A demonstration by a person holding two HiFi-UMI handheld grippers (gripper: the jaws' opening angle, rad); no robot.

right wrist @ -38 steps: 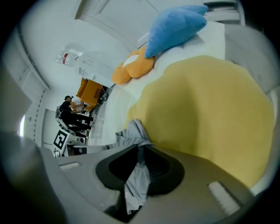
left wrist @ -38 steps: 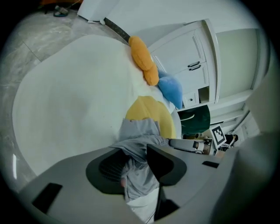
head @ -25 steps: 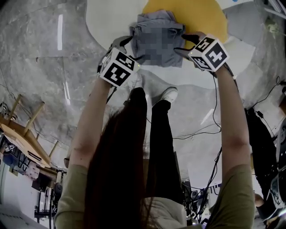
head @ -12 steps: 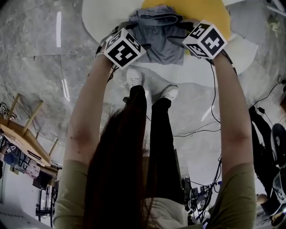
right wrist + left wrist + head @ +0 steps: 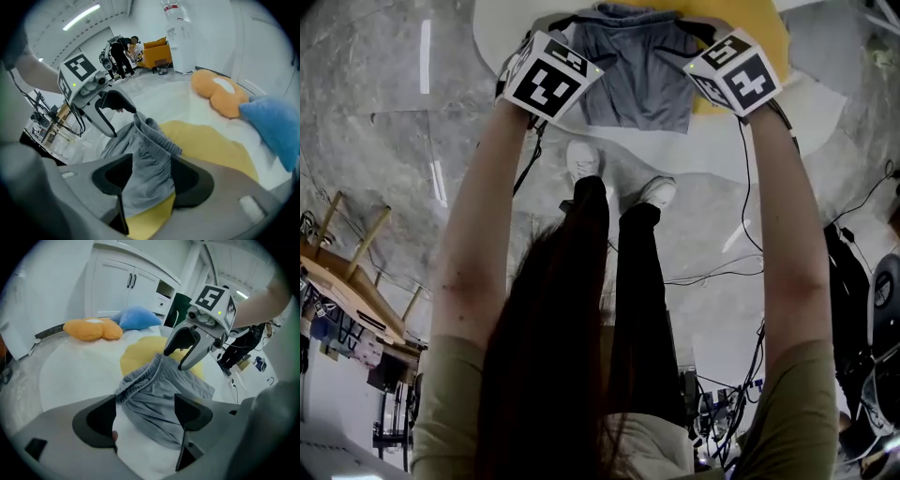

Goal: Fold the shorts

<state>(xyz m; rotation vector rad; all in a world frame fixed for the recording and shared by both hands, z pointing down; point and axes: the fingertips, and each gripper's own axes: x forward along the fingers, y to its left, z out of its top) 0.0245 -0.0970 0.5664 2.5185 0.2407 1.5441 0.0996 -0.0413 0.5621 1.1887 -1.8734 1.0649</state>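
Observation:
Grey shorts [image 5: 637, 80] lie on a white round surface [image 5: 502, 33], waistband at the far end. My left gripper [image 5: 551, 28] is at the waistband's left corner and my right gripper [image 5: 698, 30] at its right corner. In the left gripper view the left gripper [image 5: 145, 404] has just been opening. The waistband [image 5: 136, 383] sits between its jaws, with a gap at the left pad. In the right gripper view the shorts [image 5: 140, 173] lie in the gap of the right gripper [image 5: 152, 164], with no pinch visible. The waistband rises in a peak at each gripper's tips.
A yellow cushion [image 5: 755, 28] lies under the shorts' far right part. Beyond it lie an orange plush [image 5: 89, 329] and a blue cushion [image 5: 138, 317], with white cabinets [image 5: 117, 287] behind. The person's shoes [image 5: 581, 159] stand at the near edge. Cables [image 5: 712, 272] cross the floor.
Both grippers have moved away from the person, along the shorts' sides to the waistband end. The crumpled top of the shorts now lies flatter and spread wider.

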